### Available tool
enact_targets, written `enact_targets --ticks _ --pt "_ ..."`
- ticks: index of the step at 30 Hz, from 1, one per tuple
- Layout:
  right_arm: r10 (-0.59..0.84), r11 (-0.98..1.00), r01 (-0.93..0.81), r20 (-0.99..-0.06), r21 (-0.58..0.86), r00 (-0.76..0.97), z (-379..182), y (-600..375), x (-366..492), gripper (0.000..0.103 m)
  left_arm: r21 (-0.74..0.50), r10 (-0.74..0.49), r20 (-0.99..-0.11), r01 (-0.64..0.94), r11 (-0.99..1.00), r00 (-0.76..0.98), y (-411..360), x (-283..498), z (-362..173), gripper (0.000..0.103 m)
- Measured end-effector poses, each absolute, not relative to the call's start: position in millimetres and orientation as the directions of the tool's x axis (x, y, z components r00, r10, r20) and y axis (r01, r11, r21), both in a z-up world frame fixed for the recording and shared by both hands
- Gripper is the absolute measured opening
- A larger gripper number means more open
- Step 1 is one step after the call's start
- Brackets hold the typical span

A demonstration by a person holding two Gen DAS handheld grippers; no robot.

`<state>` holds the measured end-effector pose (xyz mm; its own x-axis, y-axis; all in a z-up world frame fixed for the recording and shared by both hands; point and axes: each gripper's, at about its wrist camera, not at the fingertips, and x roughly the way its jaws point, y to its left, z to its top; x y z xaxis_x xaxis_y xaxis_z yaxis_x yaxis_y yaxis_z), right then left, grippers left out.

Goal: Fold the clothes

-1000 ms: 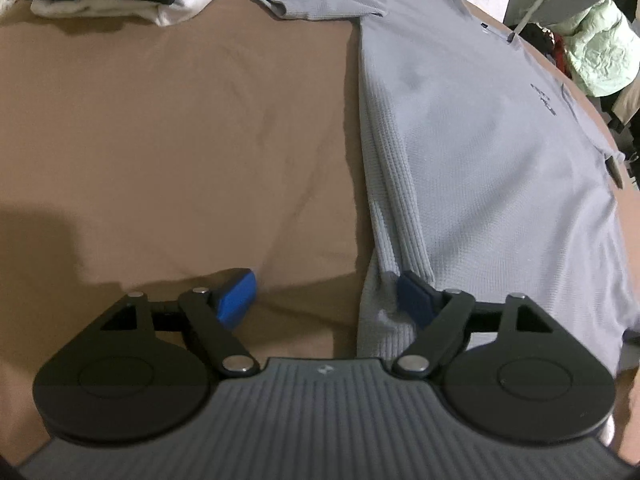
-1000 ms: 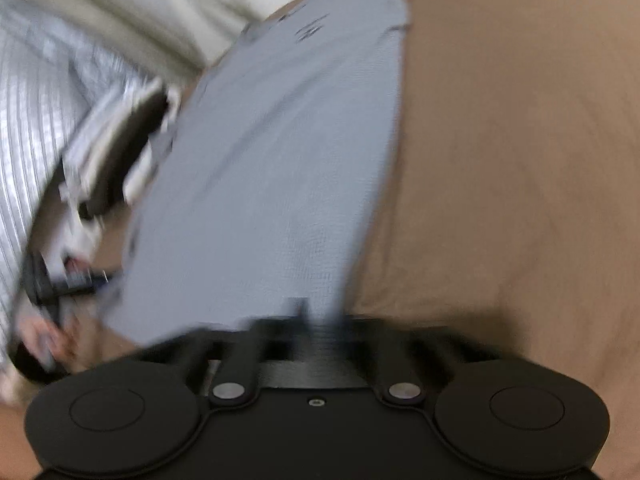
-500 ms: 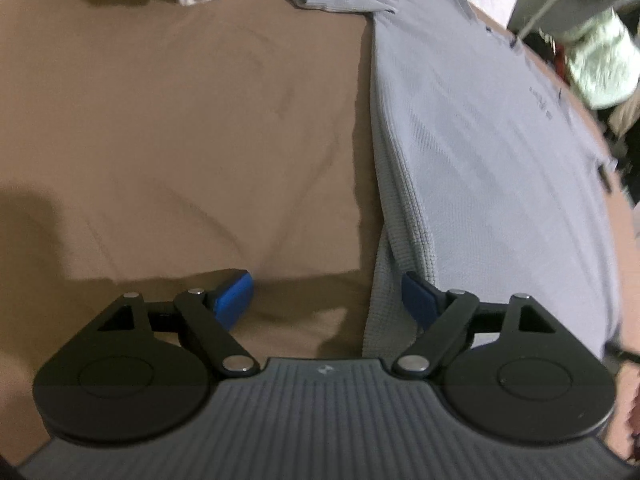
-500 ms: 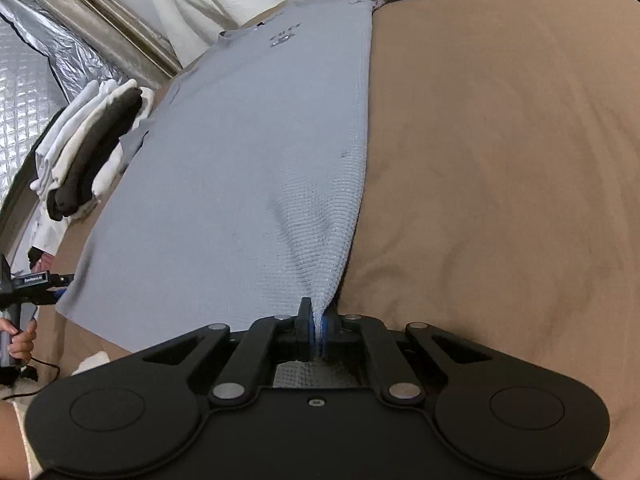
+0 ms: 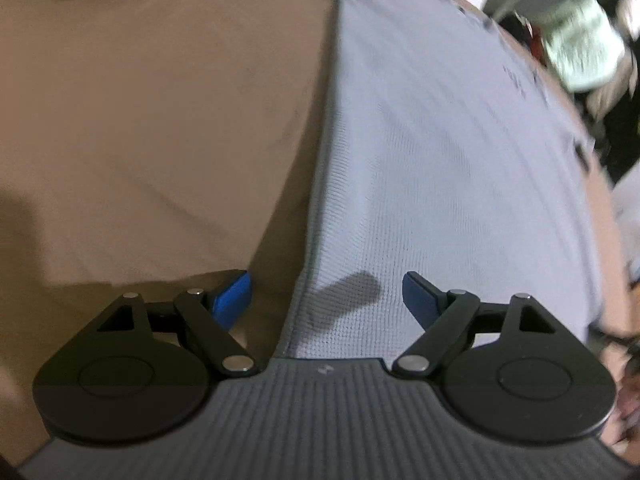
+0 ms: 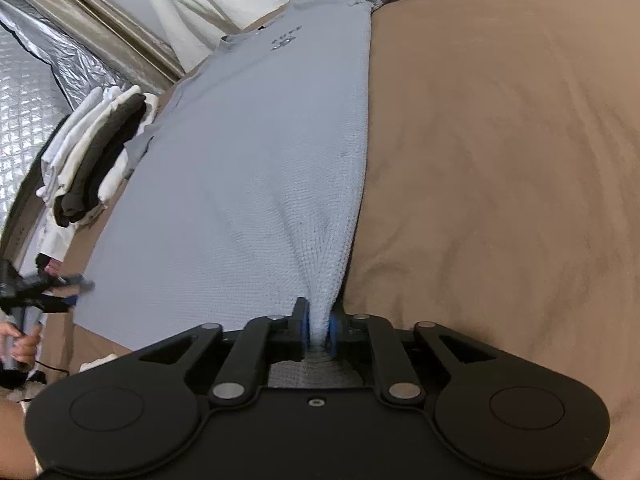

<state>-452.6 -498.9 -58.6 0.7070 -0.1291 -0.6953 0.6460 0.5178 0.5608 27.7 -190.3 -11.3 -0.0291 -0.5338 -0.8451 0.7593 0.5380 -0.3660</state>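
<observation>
A grey waffle-knit T-shirt lies spread flat on a brown bedsheet, collar far from me. My right gripper is shut on the shirt's bottom hem near its right corner, and the cloth bunches between the blue pads. In the left wrist view the same shirt fills the right half. My left gripper is open and empty, its jaws wide on either side of the shirt's left bottom corner. It also shows small at the left edge of the right wrist view.
A stack of folded white and black clothes sits on the bed beside the shirt's left sleeve. Silver quilted material and a white wall lie beyond. A pale green garment hangs off the bed's far right.
My left gripper has shifted right, so the shirt's left bottom corner now lies between its open jaws. My right gripper stays shut on the hem, and the shirt lies straighter.
</observation>
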Motion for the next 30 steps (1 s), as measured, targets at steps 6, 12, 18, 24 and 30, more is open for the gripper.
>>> enact_targets --ticks 6,12,18,24,30 --pt "-0.145 0.531 0.621 -0.659 0.577 0.738 -60 -493 -456 0.012 -0.299 -0.514 -0.857 0.793 0.531 0.021 -196 22 -10 0.071" --pt "-0.204 0.608 0.528 -0.526 0.593 0.826 -4 -485 -462 0.007 -0.367 -0.596 -0.798 0.714 0.596 0.088 -160 26 18 0.002" --pt "-0.203 0.649 0.615 -0.677 0.448 0.707 -16 -483 -455 0.007 -0.164 -0.450 -0.872 0.752 0.639 0.191 -165 7 5 0.000" --pt "-0.174 0.550 0.646 -0.684 0.529 0.709 -50 -484 -474 0.017 -0.294 -0.471 -0.878 0.687 0.665 0.080 -156 26 -10 0.004" --pt "-0.086 0.511 0.582 -0.636 0.633 0.767 -59 -484 -492 0.033 -0.405 -0.562 -0.827 0.696 0.593 -0.002 -159 28 -8 0.041"
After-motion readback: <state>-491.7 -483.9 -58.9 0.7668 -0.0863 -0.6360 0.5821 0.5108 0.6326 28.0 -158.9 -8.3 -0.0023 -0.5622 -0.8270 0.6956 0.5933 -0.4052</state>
